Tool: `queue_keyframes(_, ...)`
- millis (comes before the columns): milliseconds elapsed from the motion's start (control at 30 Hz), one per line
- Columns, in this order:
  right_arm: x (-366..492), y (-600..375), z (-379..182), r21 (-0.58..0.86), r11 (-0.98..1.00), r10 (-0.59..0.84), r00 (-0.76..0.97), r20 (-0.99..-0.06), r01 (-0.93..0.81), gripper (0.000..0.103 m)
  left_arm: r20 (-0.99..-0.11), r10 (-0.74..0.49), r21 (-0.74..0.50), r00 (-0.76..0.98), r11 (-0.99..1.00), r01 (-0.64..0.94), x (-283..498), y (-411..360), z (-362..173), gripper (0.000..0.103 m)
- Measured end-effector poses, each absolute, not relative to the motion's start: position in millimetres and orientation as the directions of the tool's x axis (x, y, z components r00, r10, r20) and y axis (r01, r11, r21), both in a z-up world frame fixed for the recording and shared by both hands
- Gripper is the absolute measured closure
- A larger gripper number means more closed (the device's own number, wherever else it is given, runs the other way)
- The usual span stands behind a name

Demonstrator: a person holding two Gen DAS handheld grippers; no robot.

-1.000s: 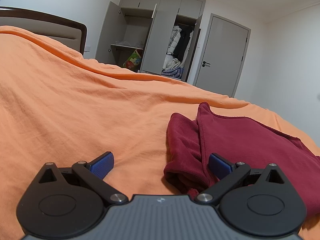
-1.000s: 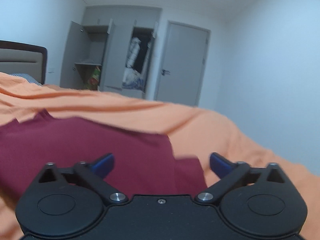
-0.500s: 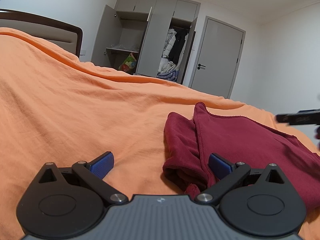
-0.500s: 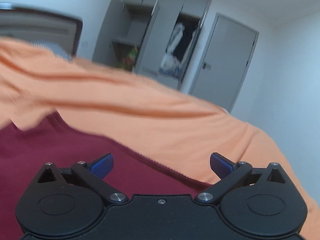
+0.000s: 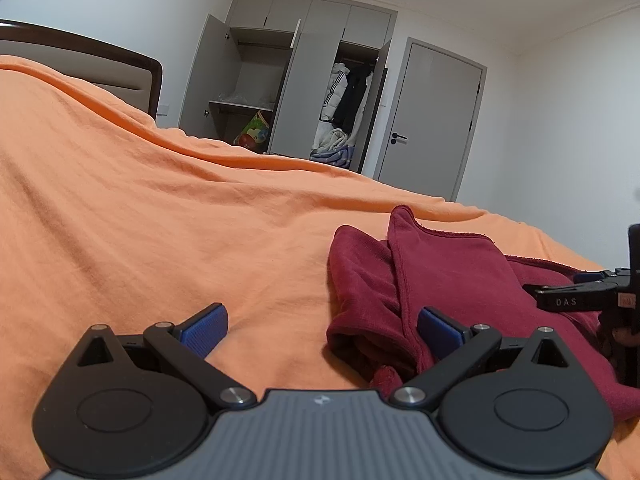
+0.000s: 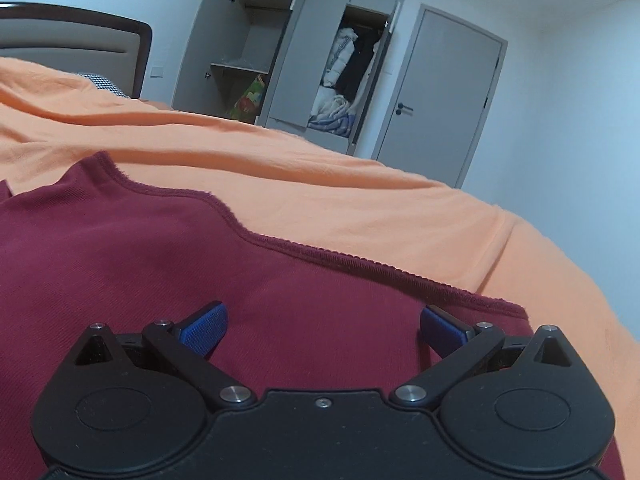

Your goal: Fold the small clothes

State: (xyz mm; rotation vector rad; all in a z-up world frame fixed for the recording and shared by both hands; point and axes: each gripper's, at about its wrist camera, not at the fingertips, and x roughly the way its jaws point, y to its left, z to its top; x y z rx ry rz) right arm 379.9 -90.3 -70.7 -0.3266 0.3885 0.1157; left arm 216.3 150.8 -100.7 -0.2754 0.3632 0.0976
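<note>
A dark red garment (image 5: 452,276) lies on the orange bedspread (image 5: 160,220), its left edge bunched into folds. My left gripper (image 5: 322,330) is open low over the bed, its right finger against the bunched edge and its left finger over bare bedspread. In the right wrist view the same garment (image 6: 200,280) fills the lower frame with a stitched hem running across it. My right gripper (image 6: 322,328) is open just above the flat cloth, holding nothing. The right gripper (image 5: 588,292) also shows at the right edge of the left wrist view, over the garment.
A dark headboard (image 5: 100,64) rises at the far left. Beyond the bed stands a grey wardrobe (image 5: 304,76) with open doors and clothes inside, and a closed grey door (image 5: 432,120) is to its right. A patterned pillow corner (image 6: 100,80) shows near the headboard.
The right gripper has swung left and forward over the garment, coming further into the left wrist view. The left gripper has shifted only slightly. Both stay open.
</note>
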Motion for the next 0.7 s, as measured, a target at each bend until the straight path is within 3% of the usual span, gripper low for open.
queue_keyframes(133, 364, -88, -72, -0.321, 0.931, 0.039, 0.922, -0.386, -0.174, 0.001, -0.362, 0.004, -0.304, 0.932, 0.945, -0.122, 212, 156, -91, 0.0)
queue_keyframes(233, 349, -95, -72, -0.29, 0.942, 0.043, 0.918, -0.395, -0.169, 0.001, -0.273, -0.1, -0.468, 0.957, 0.883, -0.041, 193, 164, -83, 0.0)
queue_keyframes(300, 336, -98, -71, -0.252, 0.954, 0.05, 0.914, -0.403, -0.163, 0.001, -0.262, -0.13, -0.526, 0.956, 0.85, -0.029, 186, 163, -80, 0.0)
queue_keyframes(467, 294, -97, -69, -0.281, 0.945, 0.055, 0.93, -0.364, -0.165, 0.001, -0.336, -0.158, -0.519, 0.929, 0.854, -0.042, 186, 147, -79, 0.0)
queue_keyframes(700, 243, -100, -75, -0.247, 0.954, 0.077, 0.936, -0.343, -0.169, 0.001, -0.453, -0.047, -0.444, 0.89, 0.878, -0.18, 196, 126, -82, 0.0)
